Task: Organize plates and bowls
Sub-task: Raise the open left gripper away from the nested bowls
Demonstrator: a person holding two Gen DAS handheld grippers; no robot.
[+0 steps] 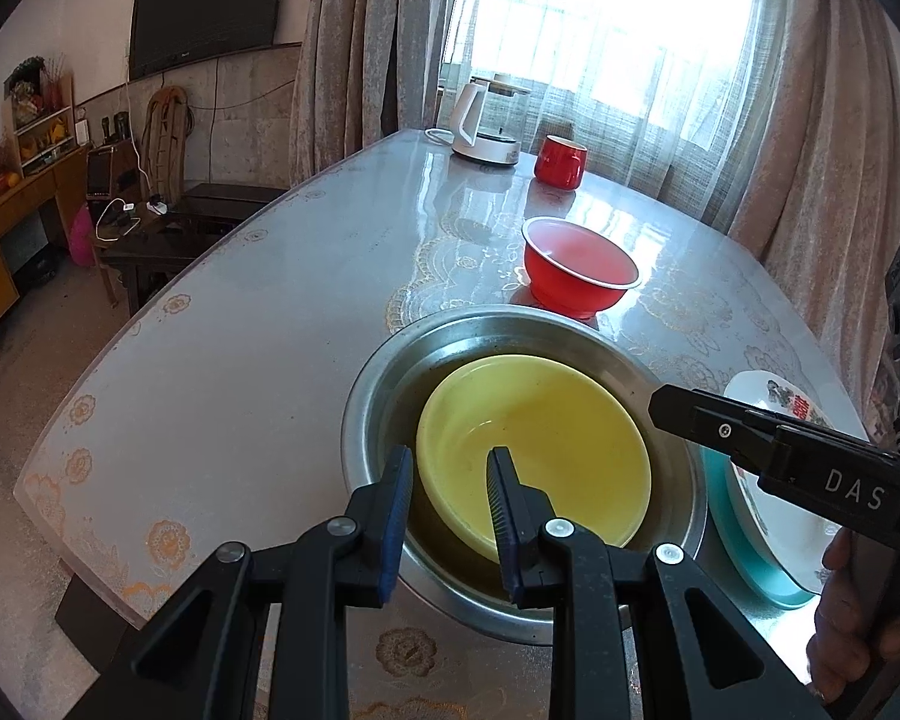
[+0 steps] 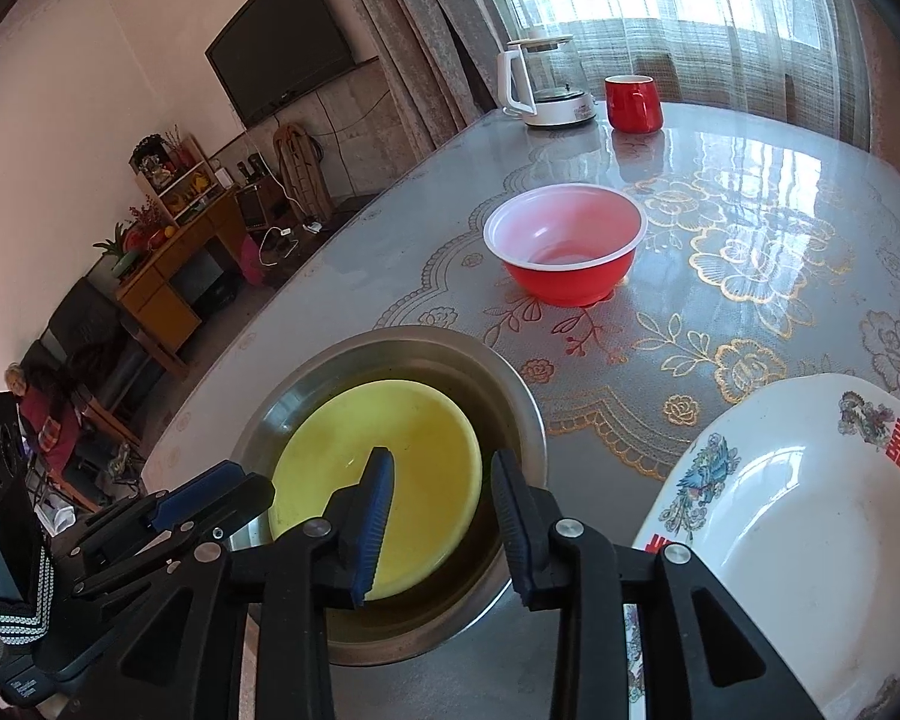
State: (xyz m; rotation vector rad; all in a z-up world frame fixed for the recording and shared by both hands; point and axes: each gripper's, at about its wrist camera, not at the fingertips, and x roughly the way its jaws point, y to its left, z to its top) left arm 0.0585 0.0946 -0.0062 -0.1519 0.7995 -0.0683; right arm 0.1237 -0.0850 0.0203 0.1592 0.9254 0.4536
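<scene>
Both tongs stand half open, empty. The left gripper straddles the near rim of the yellow plastic bowl, nested inside the steel basin ahead; the right gripper hovers above. The bowl looks light, stiff and slick: pinch its rim.

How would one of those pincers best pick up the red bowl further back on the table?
Pinch the red bowl by its thin white rim, one finger inside and one outside, coming from above on the near side. It stands upright, open and apparently empty, and its round wall looks too wide to span.
</scene>
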